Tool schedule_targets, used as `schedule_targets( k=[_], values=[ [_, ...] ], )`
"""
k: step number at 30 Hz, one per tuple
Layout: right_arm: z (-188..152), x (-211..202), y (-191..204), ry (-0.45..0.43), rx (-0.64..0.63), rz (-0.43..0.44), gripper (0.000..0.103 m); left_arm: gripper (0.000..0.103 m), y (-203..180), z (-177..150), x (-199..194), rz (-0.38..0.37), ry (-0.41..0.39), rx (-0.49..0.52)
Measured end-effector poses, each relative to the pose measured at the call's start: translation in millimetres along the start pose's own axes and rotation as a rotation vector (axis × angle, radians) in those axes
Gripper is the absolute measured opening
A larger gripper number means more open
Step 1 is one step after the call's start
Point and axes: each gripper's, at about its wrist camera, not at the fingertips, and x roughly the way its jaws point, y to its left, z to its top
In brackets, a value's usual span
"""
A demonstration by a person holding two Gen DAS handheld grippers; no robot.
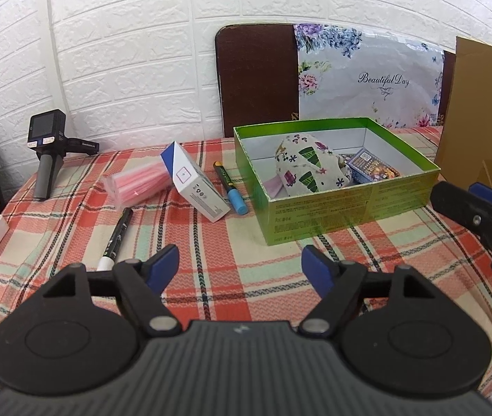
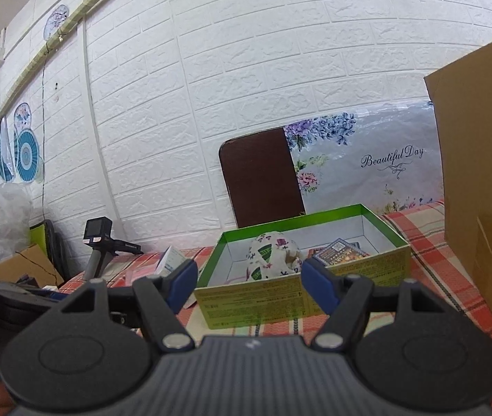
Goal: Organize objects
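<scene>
On the plaid tablecloth (image 1: 246, 277) sits the green box (image 1: 332, 208), open-topped, holding a patterned cloth pouch (image 1: 306, 166) at its left and a printed card pack (image 1: 370, 168) at its right. Just left of the box lie a blue-capped marker (image 1: 230, 187), a tilted white carton (image 1: 194, 182) and a bundle of pink straws (image 1: 138, 183) partly under the carton. A black marker with a white tip (image 1: 116, 239) lies nearer, apart from the others. The left gripper (image 1: 240, 267) hangs above bare cloth, its blue-padded jaws spread wide with nothing between them. The right gripper (image 2: 247, 282) faces the box's near wall, jaws also apart and empty. Beyond stand a handheld camera on a grip (image 1: 46, 152), a brown chair back (image 1: 256, 76), a floral sheet (image 1: 367, 79) and a cardboard panel (image 1: 481, 111).
</scene>
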Motion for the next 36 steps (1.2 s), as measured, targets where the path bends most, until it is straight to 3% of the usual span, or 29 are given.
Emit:
schedule_targets(
  k=[18, 29, 36],
  values=[
    [-6, -10, 27, 0.022, -0.064, 0.008, 0.068, 0.080, 17, -19, -10, -0.005, -0.005, -0.039],
    [-18, 11, 56, 0.103, -0.136, 0.050, 0.068, 0.080, 50, -27, 2, 0.024, 0.010, -0.115],
    [-37, 43, 73, 0.202, -0.169, 0.089, 0.068, 0.080, 96, -36, 21, 0.060, 0.044, -0.223]
  ],
)
